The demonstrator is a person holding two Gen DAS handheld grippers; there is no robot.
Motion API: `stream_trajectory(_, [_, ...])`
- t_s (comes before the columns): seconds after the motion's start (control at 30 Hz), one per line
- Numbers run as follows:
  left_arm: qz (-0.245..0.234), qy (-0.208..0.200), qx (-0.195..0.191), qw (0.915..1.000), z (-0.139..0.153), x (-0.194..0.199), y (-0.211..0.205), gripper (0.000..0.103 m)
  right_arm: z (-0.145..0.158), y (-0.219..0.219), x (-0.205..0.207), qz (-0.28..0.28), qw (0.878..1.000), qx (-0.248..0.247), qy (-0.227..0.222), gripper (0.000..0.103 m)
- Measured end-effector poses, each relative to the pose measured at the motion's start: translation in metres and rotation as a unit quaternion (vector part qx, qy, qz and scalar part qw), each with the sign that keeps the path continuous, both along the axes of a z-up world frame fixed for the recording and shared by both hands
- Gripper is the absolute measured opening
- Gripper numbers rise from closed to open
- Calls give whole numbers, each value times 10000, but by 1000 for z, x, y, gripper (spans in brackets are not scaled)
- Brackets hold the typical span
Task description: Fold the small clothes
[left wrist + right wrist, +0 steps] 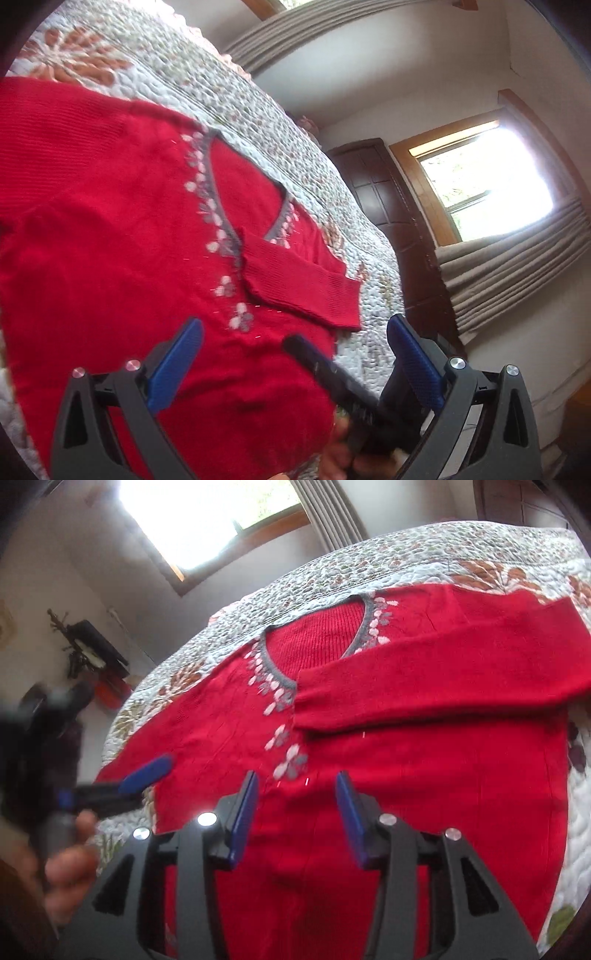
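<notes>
A red knit sweater (110, 240) (424, 794) with a grey V neckline (273, 672) and pale flower trim lies flat, front up, on a quilted bedspread (229, 96) (369, 557). One sleeve (424, 686) (295, 284) is folded across the chest, its cuff by the bottom of the neckline. My left gripper (299, 358) stands open over the sweater's edge, holding nothing. My right gripper (295, 812) hangs open above the sweater's body, also holding nothing. In the right wrist view a blue finger (147, 771) of the left gripper shows by the sweater's left edge. A black finger (321, 369) of the right gripper crosses the left wrist view.
The bed's edge runs close to the sweater's neck side. Beyond it stand a dark wooden door (391, 221), a bright window (484, 177) (207, 520) and grey curtains (517, 273). A hand (66, 860) grips the left tool's handle. Dark objects (92, 650) sit against the far wall.
</notes>
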State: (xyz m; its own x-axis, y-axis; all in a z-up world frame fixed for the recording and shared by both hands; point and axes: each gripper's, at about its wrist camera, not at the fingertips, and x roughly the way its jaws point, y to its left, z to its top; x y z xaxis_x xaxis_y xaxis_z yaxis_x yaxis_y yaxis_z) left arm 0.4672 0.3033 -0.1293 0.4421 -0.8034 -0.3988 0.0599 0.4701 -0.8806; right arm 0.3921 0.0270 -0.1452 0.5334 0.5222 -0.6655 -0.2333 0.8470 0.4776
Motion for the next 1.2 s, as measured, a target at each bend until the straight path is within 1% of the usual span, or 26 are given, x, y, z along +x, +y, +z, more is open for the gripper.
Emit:
stream_trajectory(0.03, [-127, 198, -127, 9996, -9, 17, -11, 99, -3, -5, -20, 49, 9999, 100, 2, 49])
stream_trajectory(0.13, [-228, 764, -54, 9968, -38, 55, -35, 99, -20, -21, -84, 124, 9996, 236, 125, 51])
stream_trajectory(0.17, [-288, 882, 25, 9957, -46, 64, -43, 99, -27, -28, -103, 112, 9992, 300, 242, 51])
stream_trajectory(0.23, [-342, 1077, 419, 9927, -58, 80, -55, 99, -44, -44, -139, 53, 9974, 454, 564, 51])
stream_trajectory(0.33, [-485, 1033, 805, 9902, -58, 93, -68, 99, -68, -71, -181, -190, 9918, 703, 1049, 51])
stream_trajectory(0.4, [-528, 914, 938, 9900, -51, 97, -73, 98, -79, -84, -202, -286, 9872, 854, 1313, 51])
stream_trajectory(0.43, [-507, 822, 1010, 9902, -47, 98, -74, 96, -82, -88, -211, -321, 9860, 899, 1371, 51])
stream_trajectory(0.47, [-501, 834, 1133, 9888, -45, 99, -76, 86, -84, -90, -219, -336, 9849, 947, 1409, 51])
stream_trajectory(0.5, [-535, 905, 1225, 9869, -45, 100, -78, 66, -85, -91, -225, -308, 9842, 988, 1437, 51])
stream_trajectory(0.6, [-581, 1171, 1345, 9823, -52, 102, -78, 39, -88, -85, -239, -177, 9827, 1141, 1445, 51])
stream_trajectory(0.63, [-579, 1227, 1481, 9796, -54, 101, -80, 33, -91, -82, -239, -127, 9817, 1221, 1457, 51])
stream_trajectory(0.7, [-515, 1218, 1755, 9756, -53, 99, -81, 18, -93, -76, -245, -54, 9799, 1330, 1483, 51])
stream_trajectory(0.8, [-425, 1045, 1951, 9743, -43, 97, -81, 6, -93, -71, -254, 68, 9782, 1452, 1484, 52])
stream_trajectory(0.93, [-378, 752, 2098, 9741, -13, 102, -84, 5, -93, -73, -265, 116, 9784, 1449, 1467, 54])
stream_trajectory(1.03, [-363, 519, 2306, 9710, 18, 110, -82, 5, -96, -81, -270, 23, 9776, 1484, 1493, 54])
stream_trajectory(1.13, [-248, 321, 2480, 9679, 48, 119, -69, 5, -98, -92, -274, -92, 9769, 1501, 1521, 54])
stream_trajectory(1.2, [-137, 254, 2598, 9652, 64, 125, -55, 5, -101, -96, -275, -138, 9759, 1522, 1561, 54])
